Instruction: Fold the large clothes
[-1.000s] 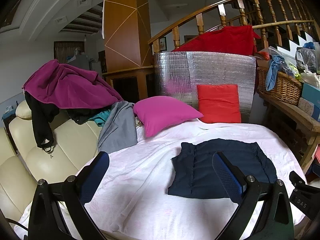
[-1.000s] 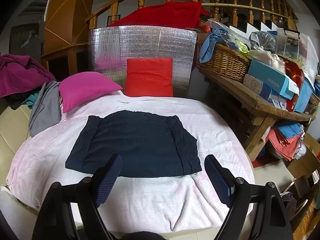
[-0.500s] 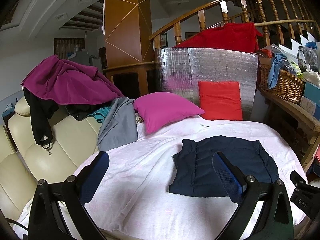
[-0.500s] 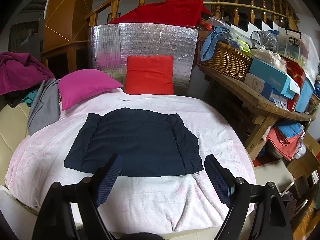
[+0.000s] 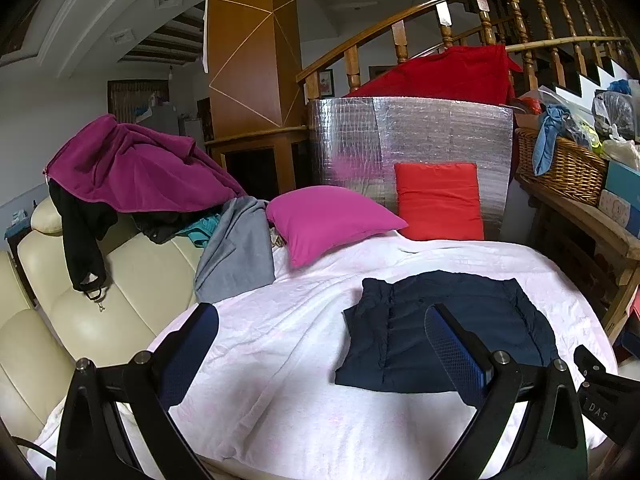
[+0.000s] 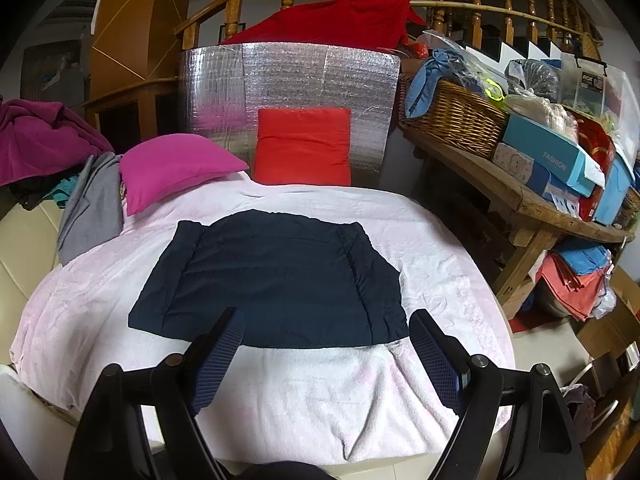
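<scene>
A dark navy garment [image 6: 276,276] lies folded flat into a rectangle on the pale pink blanket [image 6: 320,392] that covers the round table. It also shows in the left wrist view [image 5: 444,336], to the right of centre. My left gripper [image 5: 320,340] is open and empty, above the blanket left of the garment. My right gripper [image 6: 326,344] is open and empty, just short of the garment's near edge. The right gripper's body [image 5: 600,396] shows at the left wrist view's right edge.
A magenta pillow [image 6: 176,168] and a red pillow [image 6: 304,146] lean at the back against a silver foil panel [image 6: 288,76]. A cream sofa [image 5: 80,320] on the left carries purple [image 5: 132,164], black and grey clothes [image 5: 240,248]. A wooden bench [image 6: 520,196] with basket and boxes stands right.
Both grippers have drifted slightly; the view has shifted a little and the garment sits a touch lower and farther in the frames. Nothing was grasped or released.
</scene>
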A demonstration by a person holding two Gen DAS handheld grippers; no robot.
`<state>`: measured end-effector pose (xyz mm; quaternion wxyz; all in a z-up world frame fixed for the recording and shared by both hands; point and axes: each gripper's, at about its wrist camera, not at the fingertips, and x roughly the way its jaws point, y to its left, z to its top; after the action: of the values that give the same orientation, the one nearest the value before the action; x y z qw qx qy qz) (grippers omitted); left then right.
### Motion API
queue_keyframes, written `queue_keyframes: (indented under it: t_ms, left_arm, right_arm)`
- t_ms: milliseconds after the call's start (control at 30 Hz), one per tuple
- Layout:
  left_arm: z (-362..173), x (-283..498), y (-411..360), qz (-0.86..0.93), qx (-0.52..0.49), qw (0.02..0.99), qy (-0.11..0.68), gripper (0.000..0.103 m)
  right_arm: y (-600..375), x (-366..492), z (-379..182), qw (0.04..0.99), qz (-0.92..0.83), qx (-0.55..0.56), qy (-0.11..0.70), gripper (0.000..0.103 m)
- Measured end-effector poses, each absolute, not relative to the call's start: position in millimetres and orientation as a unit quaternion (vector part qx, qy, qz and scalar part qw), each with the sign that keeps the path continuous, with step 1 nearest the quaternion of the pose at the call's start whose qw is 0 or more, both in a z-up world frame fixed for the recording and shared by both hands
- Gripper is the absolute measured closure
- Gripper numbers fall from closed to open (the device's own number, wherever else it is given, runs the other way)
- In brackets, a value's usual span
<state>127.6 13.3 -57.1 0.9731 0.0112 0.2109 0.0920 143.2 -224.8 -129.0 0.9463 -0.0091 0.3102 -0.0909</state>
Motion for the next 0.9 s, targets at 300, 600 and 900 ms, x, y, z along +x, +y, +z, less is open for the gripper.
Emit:
queue_keyframes:
  t_ms: [300, 600, 900]
  left_arm:
    - [-57.7, 128.1, 19.6, 0.093, 0.009, 0.974, 0.205, 0.001]
    - [-59.7, 137.8, 24.4, 0.098, 0.010, 0.973, 0.207, 0.001]
    - [-64.7, 151.2, 22.3, 0.104, 0.016, 0.971, 0.216, 0.001]
  right_arm:
    - [-214.9, 147.2, -126.1, 0.948, -0.093, -0.017, 0.303, 0.016]
    - [-213.6, 158.9, -124.6, 0.949, -0.096, -0.014, 0.301, 0.016]
    - [-215.9, 176.7, -126.6, 0.948, -0.095, -0.009, 0.303, 0.016]
